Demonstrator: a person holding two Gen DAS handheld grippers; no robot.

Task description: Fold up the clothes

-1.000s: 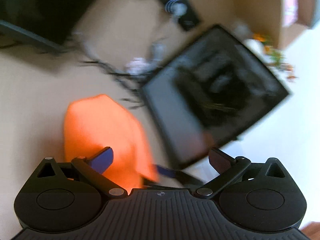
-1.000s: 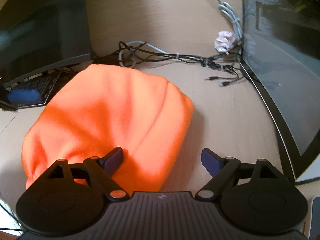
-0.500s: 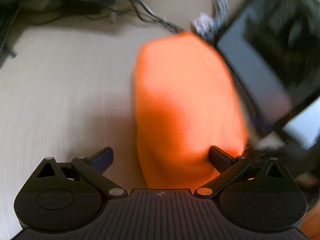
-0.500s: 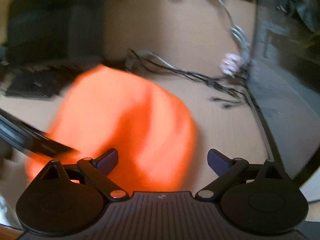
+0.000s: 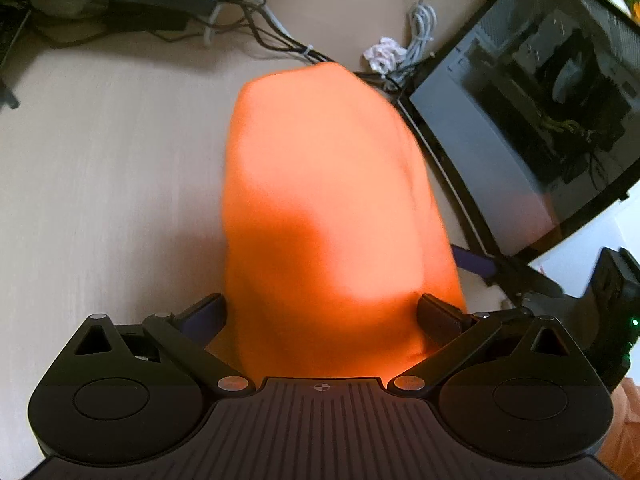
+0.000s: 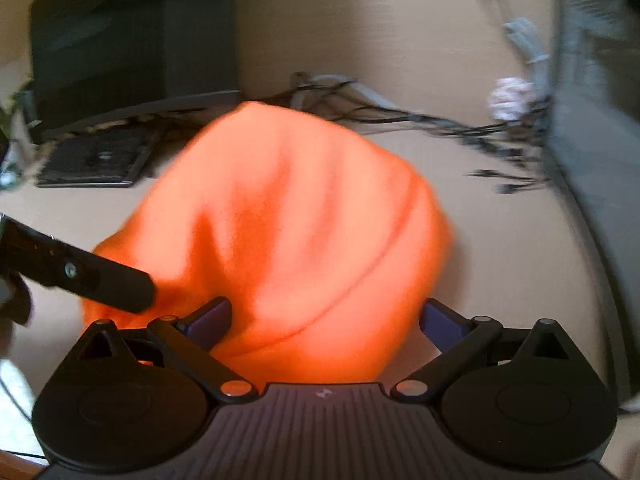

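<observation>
— Fabric first: where is the bright orange fleece garment (image 5: 332, 216) lying?

— It is sitting on the pale wood-grain tabletop (image 5: 104, 184) as a rounded, bunched mound, filling the middle of both wrist views and running from 6 o'clock up toward 12 in the left one.

— What is the left tool (image 5: 320, 316) doing?

— It is standing spread wide, its two dark fingers flanking the near end of the garment, one at 8 o'clock and one at 4. Whether the pads are touching the cloth I cannot tell.

— And the right tool (image 6: 326, 316)?

— Likewise released, its blue-tipped fingers straddling the garment's near edge. That view is blurring badly. A black finger of the left tool is reaching in from 9 o'clock there and ending at the garment's left edge.

— Anything beside the garment?

— A tangle of black and grey cables (image 5: 276, 36) is lying at 12 o'clock just beyond the garment's far end, with a small crumpled white wad (image 5: 384, 52) near it at 1 o'clock. A dark glass-sided computer case (image 5: 536, 120) is standing at 2 o'clock, close to the garment's right side. In the right view a flat black keyboard (image 6: 96, 160) is lying at 10 o'clock.
</observation>
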